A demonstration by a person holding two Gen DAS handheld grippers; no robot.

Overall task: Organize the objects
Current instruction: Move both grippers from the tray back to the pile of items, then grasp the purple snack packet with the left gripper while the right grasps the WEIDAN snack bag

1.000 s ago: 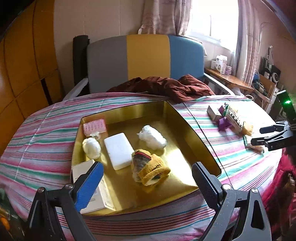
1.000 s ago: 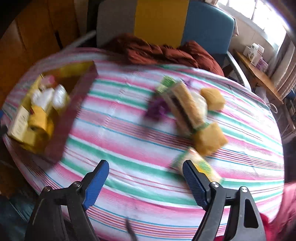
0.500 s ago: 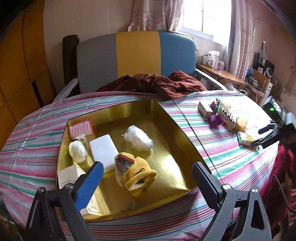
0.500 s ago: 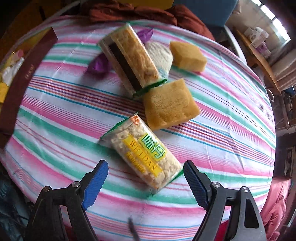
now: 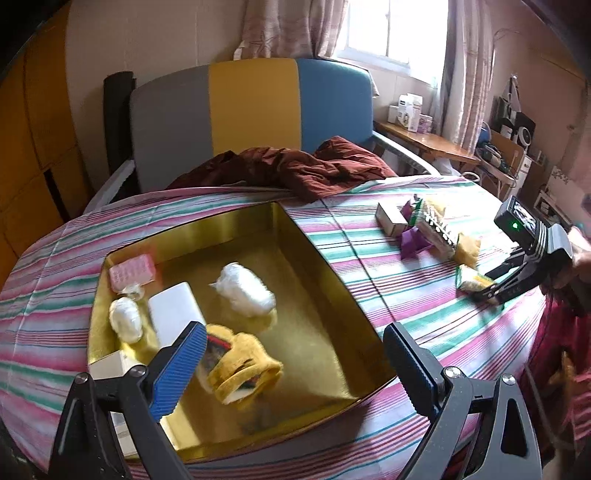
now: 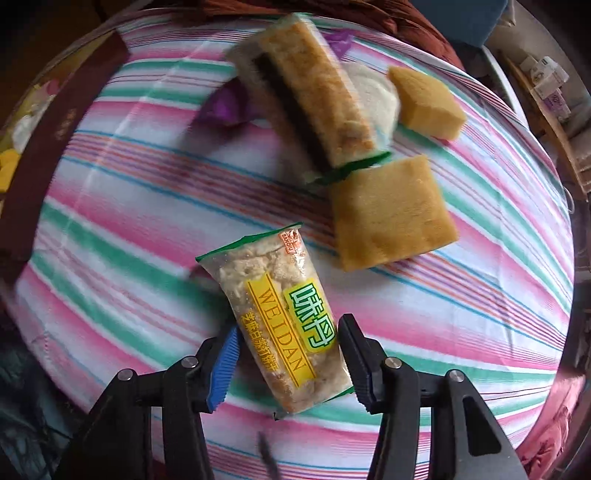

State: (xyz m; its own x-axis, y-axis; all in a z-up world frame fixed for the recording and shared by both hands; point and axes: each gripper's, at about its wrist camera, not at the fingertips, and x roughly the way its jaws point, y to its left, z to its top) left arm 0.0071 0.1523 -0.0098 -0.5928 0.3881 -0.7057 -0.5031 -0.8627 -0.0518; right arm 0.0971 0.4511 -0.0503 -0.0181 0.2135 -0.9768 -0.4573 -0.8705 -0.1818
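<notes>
Shallow gold metal tray (image 5: 325, 273) on striped tablecloth (image 5: 406, 306): holds pink blister pack (image 5: 131, 272), white flat box (image 5: 176, 319), two white wads, yellow knitted bundle (image 5: 240, 369). Left gripper (image 5: 291, 365): spread wide above tray, holding nothing. Right gripper (image 6: 288, 365): fingers flanking green-edged cracker packet (image 6: 280, 314) on cloth; contact unclear.

Striped cloth (image 5: 229, 218) over round table; pink, green, white bands. Behind table: chair (image 5: 255, 110), back panels grey, yellow, blue. Maroon garment (image 5: 295, 168) heaped on seat, edge lapping onto cloth. Window (image 5: 391, 26) behind chair, bright; curtains (image 5: 291, 27) on both sides. Wooden shelf (image 5: 424, 138) under window, right; small boxes (image 5: 410, 112) standing on it. Orange cabinet panels (image 5: 26, 122) along left wall. Clutter at far right, too small to identify.
</notes>
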